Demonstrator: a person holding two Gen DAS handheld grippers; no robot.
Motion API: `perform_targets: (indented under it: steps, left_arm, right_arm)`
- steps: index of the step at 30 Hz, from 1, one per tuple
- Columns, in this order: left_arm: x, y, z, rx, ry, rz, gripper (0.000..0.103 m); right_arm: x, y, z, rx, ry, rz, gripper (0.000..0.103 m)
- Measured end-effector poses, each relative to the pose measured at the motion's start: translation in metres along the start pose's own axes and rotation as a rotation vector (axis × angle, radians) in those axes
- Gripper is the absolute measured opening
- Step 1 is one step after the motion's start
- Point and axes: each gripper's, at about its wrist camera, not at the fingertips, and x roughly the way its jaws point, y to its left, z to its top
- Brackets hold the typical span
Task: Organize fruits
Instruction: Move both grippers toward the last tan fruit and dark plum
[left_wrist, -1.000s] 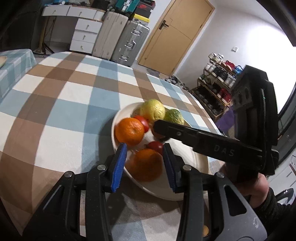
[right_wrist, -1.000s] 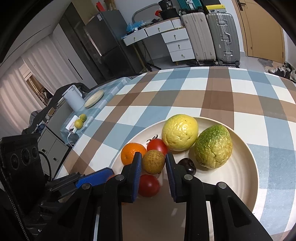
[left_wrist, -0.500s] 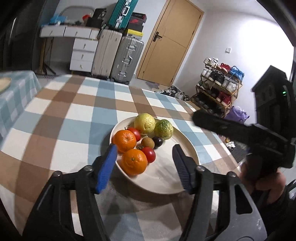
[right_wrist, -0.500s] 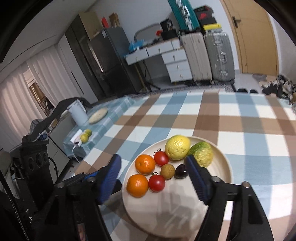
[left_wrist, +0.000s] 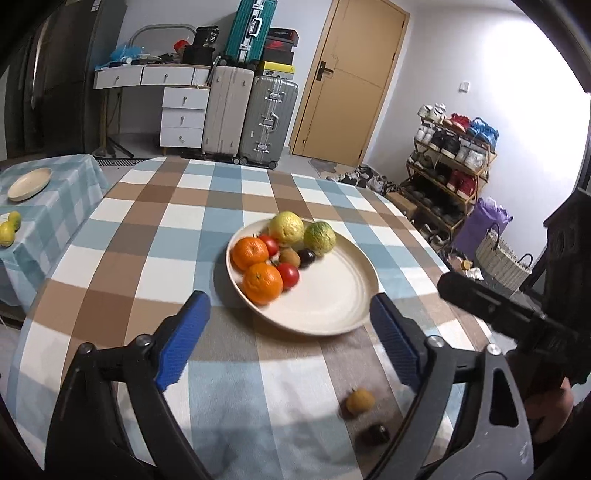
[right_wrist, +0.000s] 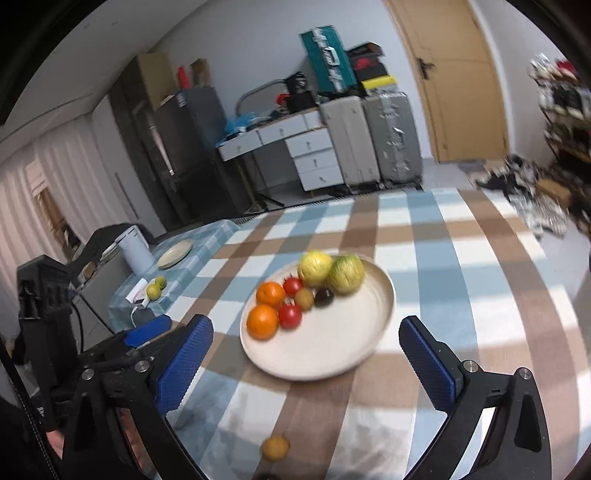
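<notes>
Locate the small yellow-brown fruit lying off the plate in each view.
Left wrist: small yellow-brown fruit lower right of centre, on the tablecloth near the camera.
Right wrist: bottom centre, between the open jaws.
Shared landmark: the plate, farther away than the fruit in both views.

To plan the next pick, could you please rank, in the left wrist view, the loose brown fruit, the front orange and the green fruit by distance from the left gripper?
1. Loose brown fruit, on cloth, near the right finger of the left gripper.
2. Front orange, plate's near-left.
3. Green fruit, plate's far side.

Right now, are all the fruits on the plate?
No, a small brown fruit and a dark fruit lie on the tablecloth, off the plate.
</notes>
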Motion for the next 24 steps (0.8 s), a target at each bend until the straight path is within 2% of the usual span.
perform_targets:
  steps: [1,5,9,17,19,24]
  left_arm:
    - [-0.003,-0.004,-0.002,0.011,0.001,-0.002,0.097]
    - [-0.015,-0.022,-0.016,0.09,-0.008,0.04,0.098]
    - [-0.025,-0.027,-0.029,0.081,0.006,0.038,0.102]
    - [-0.023,-0.032,-0.054,0.094,0.078,0.027,0.102]
    - [-0.02,-0.032,-0.059,0.098,0.099,0.018,0.102]
    - [-0.015,-0.037,-0.075,0.093,0.149,-0.062,0.102]
  right_arm:
    - [-0.003,-0.002,-0.006,0.019,0.003,0.004,0.103]
    - [-0.016,-0.001,-0.029,0.039,-0.004,0.033,0.103]
    - [-0.023,-0.003,-0.046,0.064,-0.01,-0.002,0.103]
    - [-0.038,-0.013,-0.07,0.066,-0.004,-0.061,0.103]
    - [-0.042,-0.016,-0.077,0.068,-0.002,-0.07,0.103]
    - [-0.047,-0.022,-0.091,0.06,0.016,-0.084,0.103]
